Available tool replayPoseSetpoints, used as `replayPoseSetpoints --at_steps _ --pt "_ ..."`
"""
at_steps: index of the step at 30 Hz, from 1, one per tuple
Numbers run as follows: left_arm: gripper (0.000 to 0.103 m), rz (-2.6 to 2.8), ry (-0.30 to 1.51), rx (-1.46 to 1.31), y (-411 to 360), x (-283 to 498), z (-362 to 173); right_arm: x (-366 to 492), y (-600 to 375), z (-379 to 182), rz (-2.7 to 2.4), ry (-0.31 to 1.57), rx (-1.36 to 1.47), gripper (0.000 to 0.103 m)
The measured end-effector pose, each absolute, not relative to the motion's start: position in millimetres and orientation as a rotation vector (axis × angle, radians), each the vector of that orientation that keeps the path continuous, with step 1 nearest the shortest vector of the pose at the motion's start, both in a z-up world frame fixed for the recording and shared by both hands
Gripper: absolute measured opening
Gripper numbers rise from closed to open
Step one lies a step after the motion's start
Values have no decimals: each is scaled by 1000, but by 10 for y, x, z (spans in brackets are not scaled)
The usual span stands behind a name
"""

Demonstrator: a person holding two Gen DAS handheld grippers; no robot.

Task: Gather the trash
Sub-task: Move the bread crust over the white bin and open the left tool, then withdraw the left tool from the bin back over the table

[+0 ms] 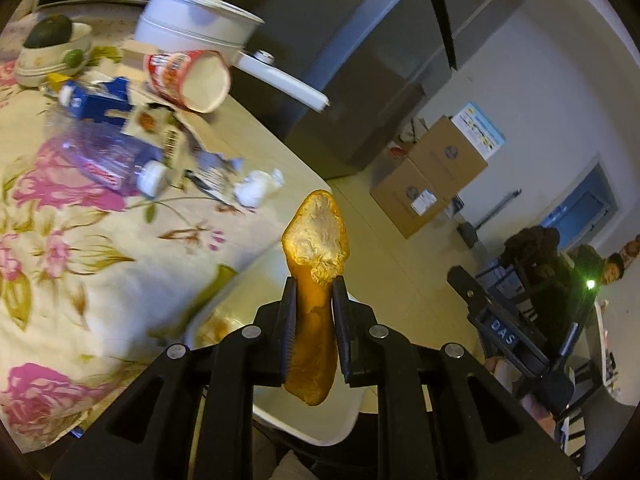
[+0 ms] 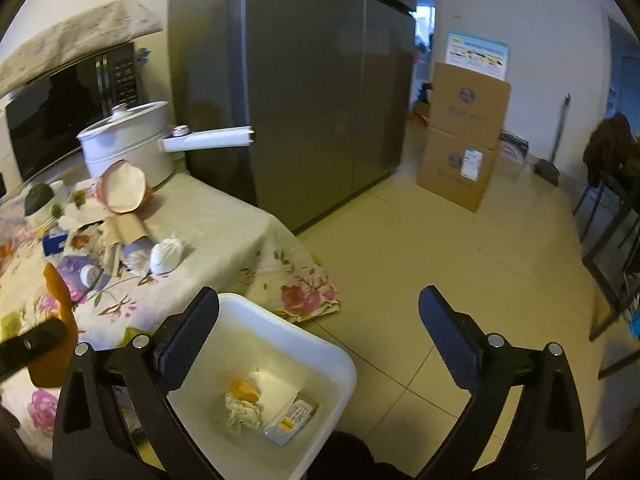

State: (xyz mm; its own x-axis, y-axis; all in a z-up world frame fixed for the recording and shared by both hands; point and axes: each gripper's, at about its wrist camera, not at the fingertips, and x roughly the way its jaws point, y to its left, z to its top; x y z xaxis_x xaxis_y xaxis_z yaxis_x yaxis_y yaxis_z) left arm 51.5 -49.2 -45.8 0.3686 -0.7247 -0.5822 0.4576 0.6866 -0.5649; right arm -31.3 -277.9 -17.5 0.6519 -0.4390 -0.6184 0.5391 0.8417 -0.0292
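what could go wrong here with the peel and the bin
1. The left gripper pinches the orange peel by a narrow part, and most of it sticks out past the fingers; it might slip and land on the floral tablecloth or the floor.
2. The white bin sits close against the table edge, so a release made too early could miss it.
3. The open right gripper hangs over the bin, and the two could bump.

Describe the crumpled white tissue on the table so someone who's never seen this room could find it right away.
Start at the table with the floral tablecloth beside the grey fridge. Trash lies heaped in front of the white pot; the crumpled white tissue sits at the edge of that heap nearest the bare corner. It is the only plain white, soft wad there, unlike the printed cup and the bottle.
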Motion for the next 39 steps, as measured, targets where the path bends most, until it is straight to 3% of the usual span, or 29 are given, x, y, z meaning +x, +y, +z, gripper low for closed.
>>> replayPoseSetpoints --at_steps 14,17,21,29,39 --pt "23 -814 951 -235 -1002 501 -472 -345 -2903 -204 -585 679 221 96" --pt "35 -810 953 -236 -1011 517 -476 -337 -2913 -209 -586 683 224 96" --pt "41 -798 949 -233 -998 535 -475 -308 -2900 -227 -574 694 219 96" --pt "65 -692 906 -150 -919 513 -491 -271 -2860 -247 -558 708 215 96" --pt "77 -520 853 7 -610 481 -600 -144 -2722 -301 -486 757 215 96"
